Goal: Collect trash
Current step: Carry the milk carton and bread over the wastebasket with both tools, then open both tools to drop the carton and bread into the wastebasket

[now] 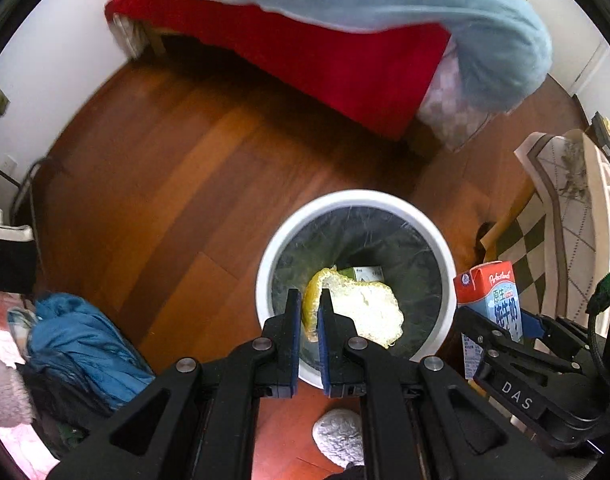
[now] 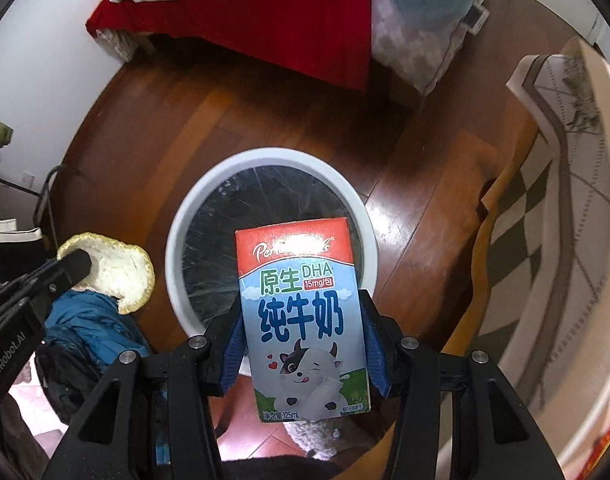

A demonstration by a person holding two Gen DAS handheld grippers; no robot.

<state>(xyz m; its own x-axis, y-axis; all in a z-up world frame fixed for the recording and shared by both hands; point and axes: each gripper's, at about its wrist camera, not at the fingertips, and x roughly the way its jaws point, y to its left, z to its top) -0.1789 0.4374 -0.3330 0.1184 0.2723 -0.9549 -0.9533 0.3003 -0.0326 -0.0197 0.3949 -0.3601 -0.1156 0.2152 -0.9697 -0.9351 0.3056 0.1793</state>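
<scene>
Both grippers loaded over the round white liner-lined bin (image 1: 355, 200): left gripper (image 1: 309, 312) pinches yellow pomelo peel (image 1: 369, 312), right gripper (image 2: 303, 344) clamps the red-blue milk carton (image 2: 301, 312). Next, probably spread the jaws and drop.

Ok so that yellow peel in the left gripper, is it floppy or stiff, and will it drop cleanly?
The peel looks fairly stiff: it keeps its curved shape though the left hand-held gripper pinches only one edge. It seems light, thick and spongy. Released here, it would probably fall into the trash bin below.
</scene>
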